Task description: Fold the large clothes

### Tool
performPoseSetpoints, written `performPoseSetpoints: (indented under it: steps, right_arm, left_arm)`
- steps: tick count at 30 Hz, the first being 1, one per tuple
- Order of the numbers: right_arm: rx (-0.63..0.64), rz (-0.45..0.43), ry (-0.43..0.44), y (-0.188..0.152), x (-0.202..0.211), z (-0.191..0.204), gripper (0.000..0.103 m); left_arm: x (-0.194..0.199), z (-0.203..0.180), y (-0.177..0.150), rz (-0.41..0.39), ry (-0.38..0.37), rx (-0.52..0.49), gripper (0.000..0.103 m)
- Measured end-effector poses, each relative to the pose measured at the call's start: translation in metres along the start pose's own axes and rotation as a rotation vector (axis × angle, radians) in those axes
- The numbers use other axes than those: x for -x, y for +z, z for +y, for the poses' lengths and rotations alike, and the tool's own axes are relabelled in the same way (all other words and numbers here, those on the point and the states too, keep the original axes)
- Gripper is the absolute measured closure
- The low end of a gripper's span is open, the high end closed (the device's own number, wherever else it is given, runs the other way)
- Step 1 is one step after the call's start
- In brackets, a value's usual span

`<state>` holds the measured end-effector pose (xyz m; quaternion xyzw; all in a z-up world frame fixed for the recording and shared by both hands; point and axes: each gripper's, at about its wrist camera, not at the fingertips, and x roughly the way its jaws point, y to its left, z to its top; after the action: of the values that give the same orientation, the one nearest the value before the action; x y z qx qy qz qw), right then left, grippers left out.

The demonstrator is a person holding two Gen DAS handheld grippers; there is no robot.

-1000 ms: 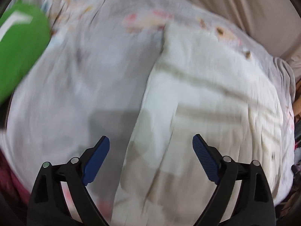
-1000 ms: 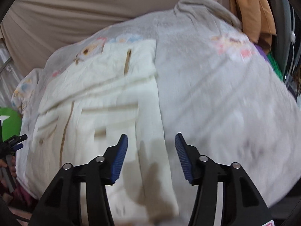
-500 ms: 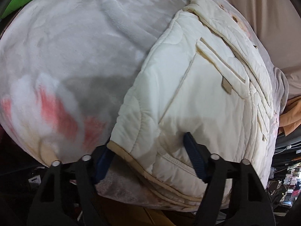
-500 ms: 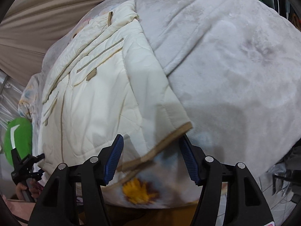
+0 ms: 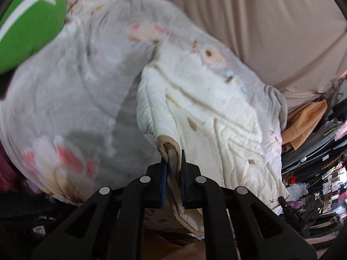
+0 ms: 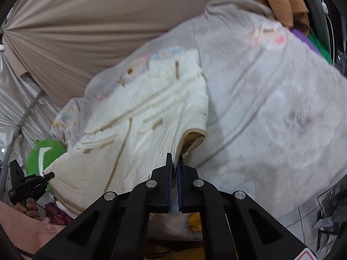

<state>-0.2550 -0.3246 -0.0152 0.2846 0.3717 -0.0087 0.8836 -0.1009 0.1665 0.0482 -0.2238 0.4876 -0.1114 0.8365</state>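
Blanket (image 5: 71, 99): grey, floral, loose under everything; it may drag along and spoil the fold.
Jacket (image 5: 208, 112): cream, quilted, flat on the blanket, near hem lifted; uneven pulling would skew it.
Left claw (image 5: 172, 174): clamped on hem corner.
Right claw (image 6: 174, 171): pinching thin tan trim, which could slip free.

No legible text, brand name or number appears in either view. The green cushion (image 5: 28, 21) carries a white chevron-shaped mark, without lettering. In the right wrist view, the black device (image 6: 26, 184) at the left edge bears a small white inscription, too small and blurred to read. A red-outlined label corner (image 6: 303, 255) shows on the tongs body at the bottom right; its content is cut off by the frame.
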Motion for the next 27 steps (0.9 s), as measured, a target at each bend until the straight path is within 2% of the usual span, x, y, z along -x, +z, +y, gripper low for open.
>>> performPoseSetpoints:
  steps: [4,6,9,11,13,18,20,21,22,23,24,25,26,27]
  right_arm:
    - [0.014,-0.124,0.043,0.04,0.026,0.019,0.1]
    - [0.066,-0.191,0.068,0.07,0.021,0.031,0.1]
    - [0.116,-0.28,0.103,0.117,-0.008,0.043,0.099]
    - [0.152,-0.316,0.089,0.149,-0.04,0.052,0.099]
    - [0.146,-0.316,0.075,0.179,-0.08,0.055,0.099]
    - [0.115,-0.276,-0.016,0.221,-0.169,0.055,0.097]
    - [0.1,-0.247,-0.053,0.229,-0.2,0.049,0.094]
    - [0.094,-0.239,-0.064,0.232,-0.211,0.045,0.087]
    - [0.079,-0.239,-0.082,0.234,-0.222,0.041,0.086]
    - [0.064,-0.255,-0.098,0.235,-0.227,0.038,0.083]
    - [0.048,-0.272,-0.104,0.235,-0.228,0.036,0.073]
    - [0.021,-0.306,-0.109,0.237,-0.224,0.033,0.067]
    - [0.003,-0.34,-0.11,0.238,-0.22,0.031,0.058]
    - [-0.004,-0.369,-0.113,0.239,-0.215,0.03,0.055]
  left_arm:
    - [0.02,-0.026,0.032,-0.083,-0.023,-0.02,0.095]
    - [0.019,-0.035,0.058,-0.134,-0.042,-0.058,0.094]
    - [-0.004,-0.056,0.106,-0.215,-0.025,-0.151,0.094]
    - [-0.035,-0.066,0.142,-0.236,0.009,-0.188,0.094]
    - [-0.065,-0.07,0.169,-0.241,0.04,-0.201,0.094]
    - [-0.17,-0.068,0.219,-0.172,0.189,-0.234,0.093]
    - [-0.205,-0.061,0.229,-0.131,0.244,-0.225,0.087]
    - [-0.223,-0.056,0.233,-0.111,0.262,-0.217,0.081]
    - [-0.237,-0.053,0.236,-0.095,0.277,-0.217,0.076]
    - [-0.25,-0.05,0.238,-0.091,0.321,-0.225,0.062]
    - [-0.256,-0.048,0.242,-0.101,0.37,-0.23,0.042]
    - [-0.258,-0.046,0.243,-0.123,0.407,-0.231,0.036]
    - [-0.256,-0.046,0.245,-0.154,0.414,-0.226,0.032]
    - [-0.251,-0.045,0.247,-0.178,0.395,-0.21,0.028]
